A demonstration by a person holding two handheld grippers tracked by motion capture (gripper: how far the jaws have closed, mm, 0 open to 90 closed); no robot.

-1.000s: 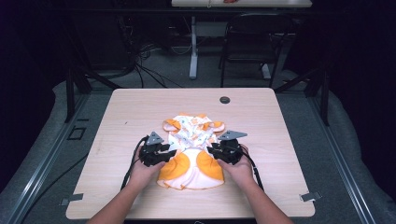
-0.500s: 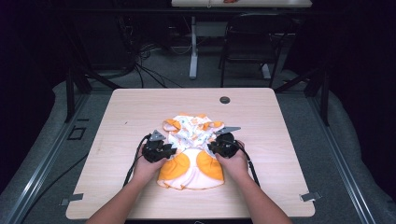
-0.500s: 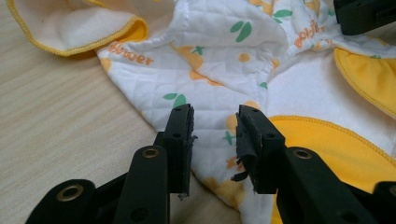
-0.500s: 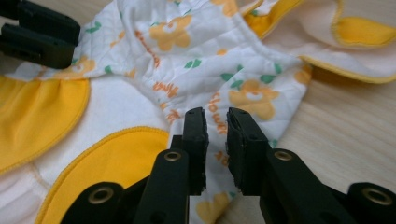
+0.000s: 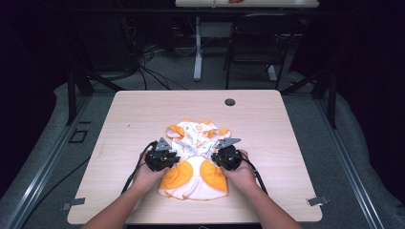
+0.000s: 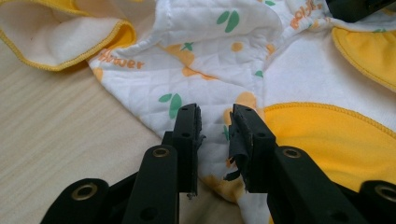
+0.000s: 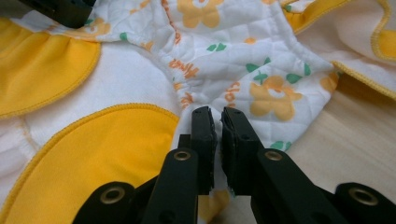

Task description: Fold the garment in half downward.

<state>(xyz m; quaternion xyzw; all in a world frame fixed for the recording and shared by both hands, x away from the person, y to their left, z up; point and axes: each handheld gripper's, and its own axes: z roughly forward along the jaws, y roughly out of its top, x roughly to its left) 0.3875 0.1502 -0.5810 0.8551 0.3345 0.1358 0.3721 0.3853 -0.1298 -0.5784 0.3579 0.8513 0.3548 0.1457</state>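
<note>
A small quilted garment (image 5: pixel 193 164), white with orange flowers and yellow-orange patches, lies crumpled on the wooden table (image 5: pixel 143 114). My left gripper (image 5: pixel 175 154) is at the garment's left edge. In the left gripper view its jaws (image 6: pixel 215 116) stand open a finger's width over the printed cloth (image 6: pixel 210 56), beside an orange patch. My right gripper (image 5: pixel 214 153) is at the garment's right side. In the right gripper view its jaws (image 7: pixel 215 114) are nearly together on a gathered fold of cloth (image 7: pixel 233 60).
A round dark grommet (image 5: pixel 229 102) sits in the table near its far edge. Bare wood surrounds the garment on all sides. Cables trail from both grippers toward the near edge. Beyond the table stand a chair (image 5: pixel 253 43) and desk legs on a grey floor.
Both grippers have drawn slightly inward toward the garment's middle and a little nearer the person. The cloth between them has bunched a bit.
</note>
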